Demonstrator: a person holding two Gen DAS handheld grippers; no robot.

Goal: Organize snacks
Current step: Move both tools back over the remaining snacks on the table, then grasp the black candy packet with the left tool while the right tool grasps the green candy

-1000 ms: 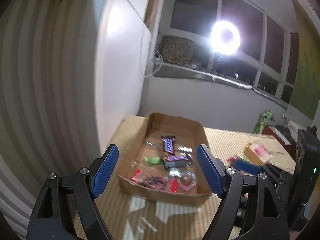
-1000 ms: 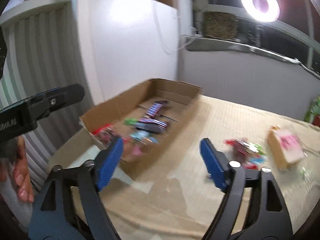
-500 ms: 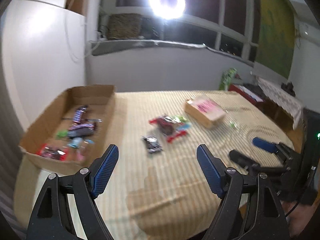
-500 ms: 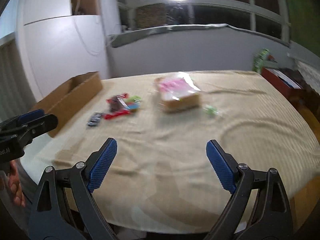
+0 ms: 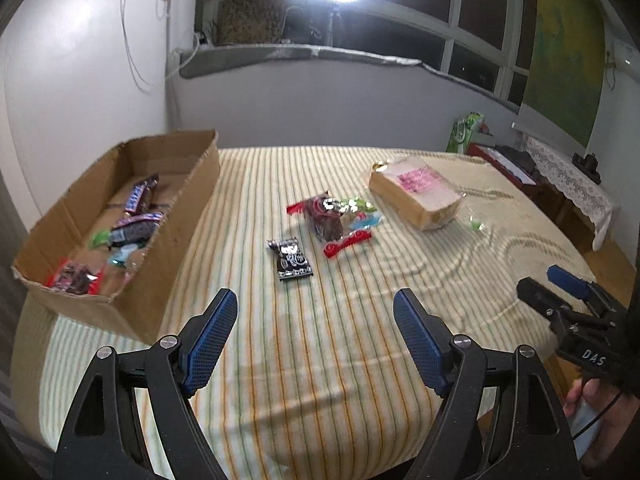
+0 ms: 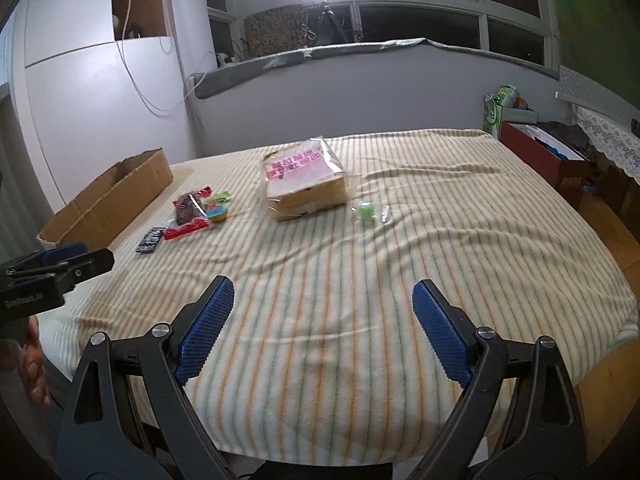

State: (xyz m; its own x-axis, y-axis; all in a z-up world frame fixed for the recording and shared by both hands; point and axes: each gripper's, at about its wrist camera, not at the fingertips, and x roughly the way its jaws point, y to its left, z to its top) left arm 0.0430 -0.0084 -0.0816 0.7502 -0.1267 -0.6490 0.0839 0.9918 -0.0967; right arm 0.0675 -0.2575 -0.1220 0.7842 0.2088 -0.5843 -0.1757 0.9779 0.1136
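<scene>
Cardboard box [image 5: 120,216] at far left of the striped cloth [image 5: 320,360], already holding several wrapped bars and candies. Right of the box, apart from it: black snack packet [image 5: 290,259], lying flat and alone. Further right of the box: a small heap of mixed wrappers [image 5: 340,216], red, dark and green, overlapping. Beyond that heap: a clear-wrapped loaf-like pack [image 5: 416,192] with a pink label, then one loose green candy [image 6: 366,211] on its far side.

Left gripper [image 5: 316,338] spread wide, nothing between the pads, hovering above the cloth; black packet ahead and slightly left of centre, well short of the fingertips. Right gripper [image 6: 320,330] likewise gaping and empty, the loaf-like pack far ahead.

Probably best: take the lone black packet first, descending square over it, pinching across the short width, lifting clear before swinging left over the box wall. Flat foil likely slippery; shallow bite risky.
</scene>
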